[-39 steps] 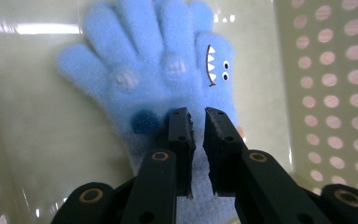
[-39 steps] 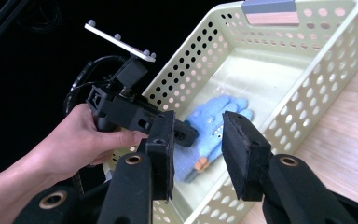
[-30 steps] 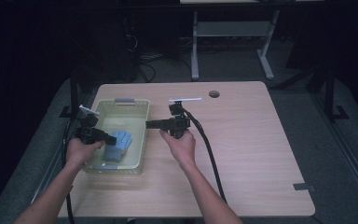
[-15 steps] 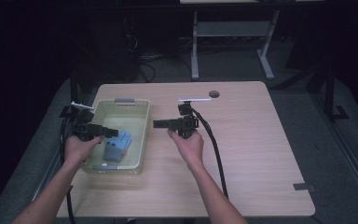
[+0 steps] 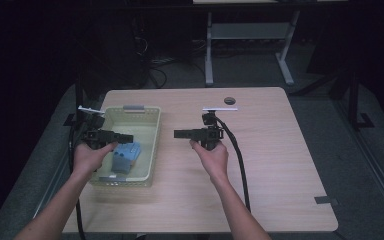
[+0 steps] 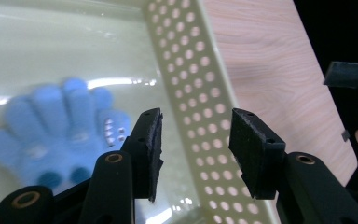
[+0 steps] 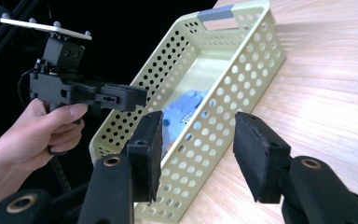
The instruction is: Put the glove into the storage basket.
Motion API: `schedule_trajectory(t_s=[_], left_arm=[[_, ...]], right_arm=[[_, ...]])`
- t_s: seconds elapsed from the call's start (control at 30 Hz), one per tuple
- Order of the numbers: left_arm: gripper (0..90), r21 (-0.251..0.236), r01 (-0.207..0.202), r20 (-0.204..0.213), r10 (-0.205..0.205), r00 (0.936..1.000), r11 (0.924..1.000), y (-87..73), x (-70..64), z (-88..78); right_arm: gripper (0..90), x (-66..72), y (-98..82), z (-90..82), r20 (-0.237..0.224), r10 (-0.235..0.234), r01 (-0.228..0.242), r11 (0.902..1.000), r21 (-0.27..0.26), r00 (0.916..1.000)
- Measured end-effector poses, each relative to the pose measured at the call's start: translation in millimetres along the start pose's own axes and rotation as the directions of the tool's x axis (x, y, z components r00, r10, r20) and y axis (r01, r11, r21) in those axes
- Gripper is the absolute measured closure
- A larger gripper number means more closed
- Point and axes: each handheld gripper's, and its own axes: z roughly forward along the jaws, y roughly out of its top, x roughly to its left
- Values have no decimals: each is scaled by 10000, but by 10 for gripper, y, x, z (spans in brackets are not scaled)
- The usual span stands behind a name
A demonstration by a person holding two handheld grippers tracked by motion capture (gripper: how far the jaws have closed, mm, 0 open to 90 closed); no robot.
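Pale green perforated basket (image 5: 147, 142) sits on the table's (image 5: 280, 165) left side and holds a blue glove (image 5: 125, 156). Left gripper view resolves the glove's spread fingers (image 6: 51, 135); from the high view it reads as a blue lump. Left gripper (image 5: 125, 136) is held over the basket's left rim, jaws apart, empty. Right gripper (image 5: 180, 133) is held above bare tabletop just right of the basket, pointing toward it, jaws apart, empty.
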Motion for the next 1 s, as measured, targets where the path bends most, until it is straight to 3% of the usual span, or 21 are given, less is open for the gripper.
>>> schedule_trajectory(t_s=[0.27,0.57,0.87,1.0], left_arm=[[483,38,-215,234,214,9995,9998,30,-189,78],[444,-122,-455,507,461,9977,9989,44,-301,117],[381,-376,-720,920,752,9929,9967,50,-426,180],[354,-541,-926,1201,985,9879,9942,52,-498,221]], right_arm=[[502,-54,6,-128,92,69,-68,9999,-137,9999],[490,-124,-9,-282,220,233,-225,9991,-363,9995],[472,-200,-26,-443,373,335,-315,9981,-533,9987],[452,-260,-40,-516,495,433,-398,9968,-692,9978]])
